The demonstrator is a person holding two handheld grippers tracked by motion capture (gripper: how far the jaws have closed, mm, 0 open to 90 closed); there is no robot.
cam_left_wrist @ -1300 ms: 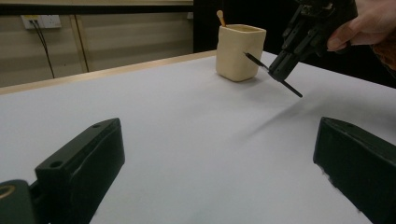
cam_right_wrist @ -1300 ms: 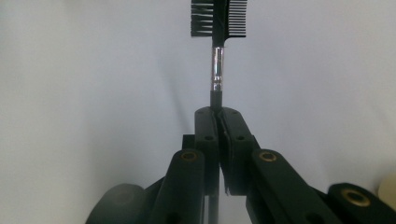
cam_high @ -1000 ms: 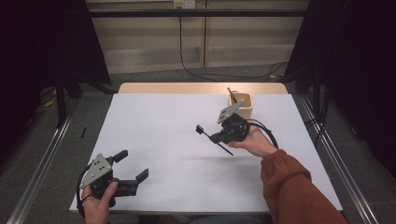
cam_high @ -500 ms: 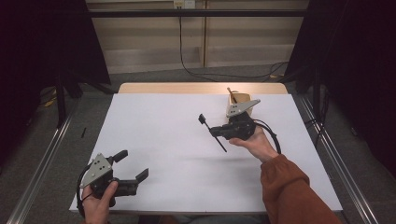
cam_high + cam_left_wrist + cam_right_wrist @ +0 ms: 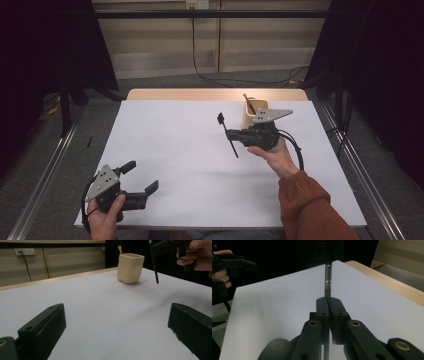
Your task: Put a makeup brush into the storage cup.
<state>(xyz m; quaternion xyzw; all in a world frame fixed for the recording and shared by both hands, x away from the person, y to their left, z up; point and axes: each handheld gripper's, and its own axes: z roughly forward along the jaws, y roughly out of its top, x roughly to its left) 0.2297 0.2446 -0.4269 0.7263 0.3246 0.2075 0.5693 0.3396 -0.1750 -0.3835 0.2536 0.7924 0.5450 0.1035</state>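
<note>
A thin black brush point(image 5: 229, 137) with a silvery ferrule point(image 5: 328, 277) is held above the white table point(image 5: 175, 150), with my right gripper point(image 5: 230, 134) shut on its handle. In the right gripper view the jaws point(image 5: 328, 301) are pressed together around the stem. The brush hangs tip down in the left gripper view point(image 5: 154, 265). Just behind the right hand stands a beige cup point(image 5: 255, 114) point(image 5: 130, 267) with a wooden stick in it. My left gripper point(image 5: 140, 176) point(image 5: 117, 307) sits open and holds nothing at the near left corner.
A wooden strip point(image 5: 215, 94) runs along the table's far edge. Metal rails point(image 5: 45, 170) flank both sides. A black cable point(image 5: 296, 150) loops from the right gripper over the table. The person's orange sleeve point(image 5: 312, 210) enters at the bottom right.
The right hand has shifted slightly toward the cup and turned, so the brush now hangs steeper. The left gripper has stayed in place.
</note>
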